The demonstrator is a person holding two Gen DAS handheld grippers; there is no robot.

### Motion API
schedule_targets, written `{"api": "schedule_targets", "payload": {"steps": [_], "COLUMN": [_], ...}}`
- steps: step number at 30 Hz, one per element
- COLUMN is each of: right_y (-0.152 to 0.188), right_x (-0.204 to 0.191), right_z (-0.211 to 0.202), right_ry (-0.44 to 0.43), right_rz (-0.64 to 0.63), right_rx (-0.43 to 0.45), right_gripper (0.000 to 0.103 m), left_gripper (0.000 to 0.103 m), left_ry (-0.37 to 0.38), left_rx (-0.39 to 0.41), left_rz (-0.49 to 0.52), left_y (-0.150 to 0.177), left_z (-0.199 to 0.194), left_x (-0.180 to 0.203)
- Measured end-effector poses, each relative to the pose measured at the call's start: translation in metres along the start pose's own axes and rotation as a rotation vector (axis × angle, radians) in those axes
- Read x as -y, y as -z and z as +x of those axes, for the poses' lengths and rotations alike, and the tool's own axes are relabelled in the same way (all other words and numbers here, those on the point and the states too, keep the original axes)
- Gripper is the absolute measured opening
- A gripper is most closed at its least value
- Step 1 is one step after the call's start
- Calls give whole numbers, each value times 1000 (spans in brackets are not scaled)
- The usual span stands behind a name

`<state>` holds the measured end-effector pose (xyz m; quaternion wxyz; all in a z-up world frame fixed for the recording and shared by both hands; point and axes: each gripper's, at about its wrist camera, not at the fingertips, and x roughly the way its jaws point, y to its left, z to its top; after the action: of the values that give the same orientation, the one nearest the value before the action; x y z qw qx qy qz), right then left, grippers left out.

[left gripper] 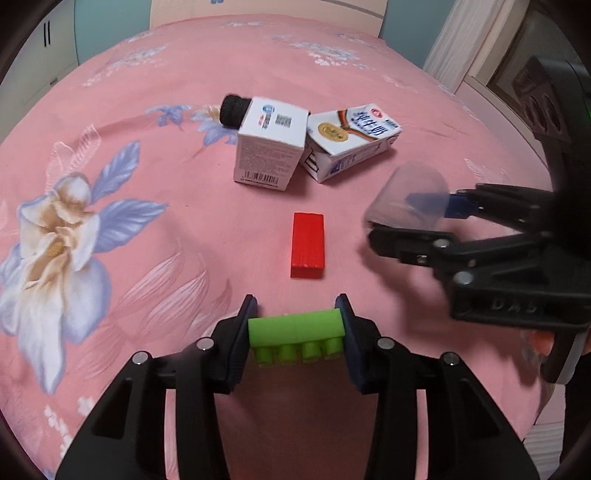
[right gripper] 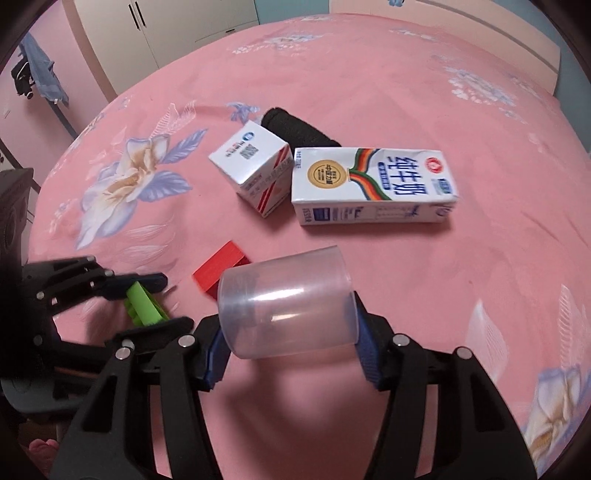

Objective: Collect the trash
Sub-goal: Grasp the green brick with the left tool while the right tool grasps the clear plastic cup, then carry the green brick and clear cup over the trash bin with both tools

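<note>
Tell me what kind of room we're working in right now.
Most likely a bedroom: the items lie on a bed with a pink floral sheet, a pale headboard stands at its far end, and wardrobe doors line the wall.

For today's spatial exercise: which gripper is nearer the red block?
Left. The left gripper, holding a green brick, sits just before the red block; the right gripper is off beside it.

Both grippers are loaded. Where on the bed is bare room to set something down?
Free: the floral bedspread left of the red block, and right of the milk carton. Crowded: the middle, where white box, carton and black roll touch.
</note>
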<state>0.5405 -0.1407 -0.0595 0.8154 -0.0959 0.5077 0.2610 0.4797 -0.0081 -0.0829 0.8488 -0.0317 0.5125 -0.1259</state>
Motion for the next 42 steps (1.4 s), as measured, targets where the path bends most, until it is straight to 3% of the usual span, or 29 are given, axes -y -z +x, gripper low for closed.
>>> {"api": "schedule_targets", "payload": {"steps": [7, 16, 24, 33, 42], "right_y": [23, 63, 106, 148, 182], "right_x": [-19, -63, -112, -147, -168], "right_z": [-62, -159, -230, -262, -254], "right_ry": [80, 109, 130, 134, 114], "right_rz": [8, 8, -18, -29, -41], "right_rx": [79, 192, 276, 296, 262], "right_gripper": [58, 58, 58, 58, 58], "left_gripper": [46, 46, 46, 46, 46], "left_ry": [-26, -95, -131, -152, -174], "left_rx": [70, 200, 288, 322, 280], "left_rz": [37, 105, 165, 192, 215], "left_y": [9, 39, 71, 114, 154], "left_z": [-59, -167, -236, -279, -276], "left_x": [9, 29, 50, 61, 62]}}
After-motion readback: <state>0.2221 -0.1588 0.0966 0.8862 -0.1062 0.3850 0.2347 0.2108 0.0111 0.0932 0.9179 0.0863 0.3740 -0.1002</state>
